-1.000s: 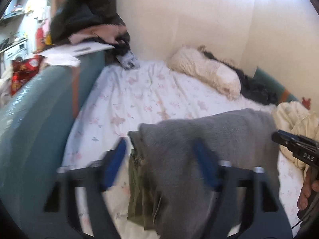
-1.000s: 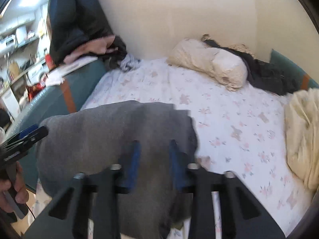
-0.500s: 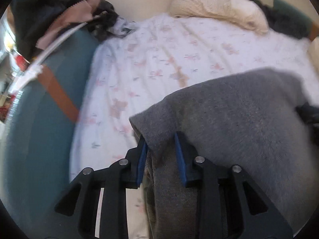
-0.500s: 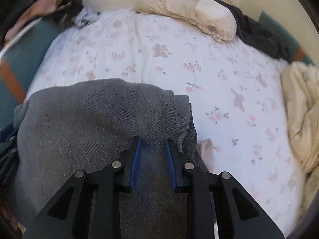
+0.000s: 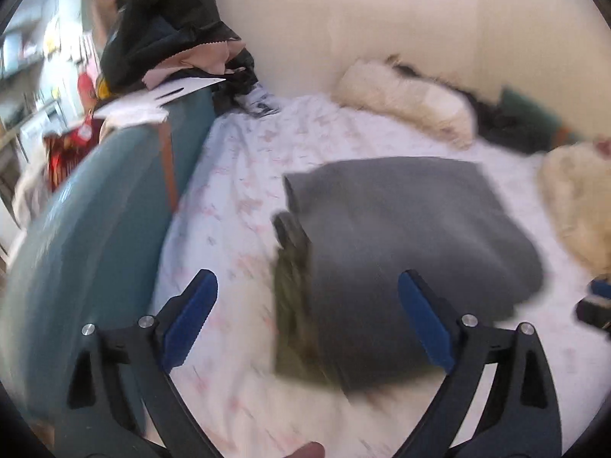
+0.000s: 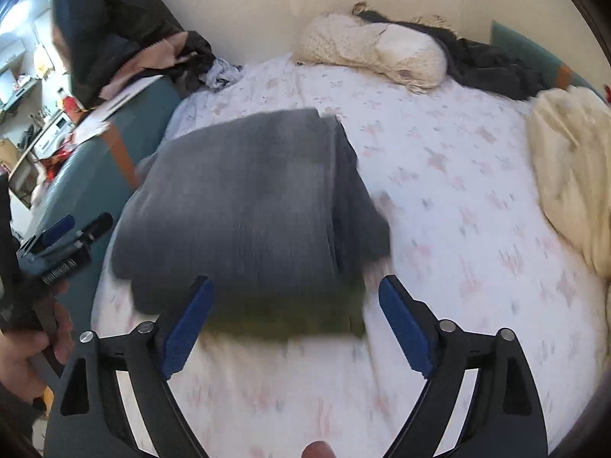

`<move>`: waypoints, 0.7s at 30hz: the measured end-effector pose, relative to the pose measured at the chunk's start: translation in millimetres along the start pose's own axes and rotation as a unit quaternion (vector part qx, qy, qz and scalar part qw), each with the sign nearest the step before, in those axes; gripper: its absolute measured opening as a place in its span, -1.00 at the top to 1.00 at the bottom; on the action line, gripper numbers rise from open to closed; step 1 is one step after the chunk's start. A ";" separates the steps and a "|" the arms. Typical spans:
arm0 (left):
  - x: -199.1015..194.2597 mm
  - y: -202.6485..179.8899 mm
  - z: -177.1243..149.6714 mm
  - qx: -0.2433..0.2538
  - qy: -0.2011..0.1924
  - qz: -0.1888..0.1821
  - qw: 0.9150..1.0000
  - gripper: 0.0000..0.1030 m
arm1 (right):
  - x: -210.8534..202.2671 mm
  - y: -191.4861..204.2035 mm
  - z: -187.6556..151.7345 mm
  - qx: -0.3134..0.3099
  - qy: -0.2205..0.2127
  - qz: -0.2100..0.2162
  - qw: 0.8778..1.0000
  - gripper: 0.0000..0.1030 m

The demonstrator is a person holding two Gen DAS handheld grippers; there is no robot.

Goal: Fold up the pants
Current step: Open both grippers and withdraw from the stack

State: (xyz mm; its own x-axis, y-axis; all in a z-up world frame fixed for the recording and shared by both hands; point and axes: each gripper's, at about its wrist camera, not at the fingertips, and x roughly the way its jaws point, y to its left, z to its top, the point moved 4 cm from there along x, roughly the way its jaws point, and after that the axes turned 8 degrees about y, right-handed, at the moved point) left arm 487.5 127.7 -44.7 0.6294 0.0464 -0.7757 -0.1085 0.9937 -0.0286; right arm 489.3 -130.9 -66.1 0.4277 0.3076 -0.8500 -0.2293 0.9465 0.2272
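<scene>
A floral bed sheet (image 6: 439,198) covers the bed, hemmed on one side by a teal padded bed frame (image 5: 95,210) piled with dark clothes (image 5: 160,26) and papers. A cream knitted pillow (image 6: 366,49) lies by the wall, a cream blanket (image 6: 573,183) at the far side. The folded grey pants (image 5: 401,236) rest on the sheet, olive fabric showing at one edge. The left gripper (image 5: 305,320) fingers are opening wide, the pants ahead of the tips, untouched. The right gripper (image 6: 294,324) fingers are opening wide too, with the pants' near edge just beyond them.
</scene>
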 end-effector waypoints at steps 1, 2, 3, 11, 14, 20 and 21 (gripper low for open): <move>-15.8 -4.2 -14.6 -0.007 -0.003 -0.014 1.000 -0.91 | -11.6 0.3 -17.1 -0.004 -0.009 0.004 1.000 -0.83; -32.2 -9.0 -31.5 -0.013 -0.003 -0.024 1.000 -0.92 | -22.9 1.3 -33.4 -0.006 -0.016 0.006 1.000 -0.84; -56.0 -15.7 -54.4 -0.022 -0.012 -0.023 0.999 -0.92 | -39.2 2.8 -57.7 -0.006 -0.028 0.013 1.000 -0.86; -170.2 -57.4 -142.9 -0.051 -0.032 -0.057 0.997 -0.99 | -128.0 7.8 -152.8 -0.002 -0.066 0.003 0.998 -0.95; -212.9 -66.3 -168.7 -0.031 -0.052 -0.055 0.997 -0.99 | -166.5 15.2 -190.2 -0.012 -0.102 -0.011 0.995 -1.00; -284.0 -74.8 -228.3 0.007 -0.094 -0.048 0.994 -0.99 | -219.3 25.1 -256.6 -0.005 -0.146 -0.008 0.989 -1.00; -292.3 -73.2 -243.7 0.003 -0.093 -0.054 0.994 -0.99 | -227.2 26.7 -271.4 0.003 -0.154 0.000 0.988 -1.00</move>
State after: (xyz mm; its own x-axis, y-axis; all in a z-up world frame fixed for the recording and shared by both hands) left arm 124.0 16.5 30.5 0.7685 -0.0434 -0.6383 -0.0280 0.9945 -0.1014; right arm 148.7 -202.1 4.0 0.6740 0.3218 -0.6649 -0.2251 0.9468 0.2301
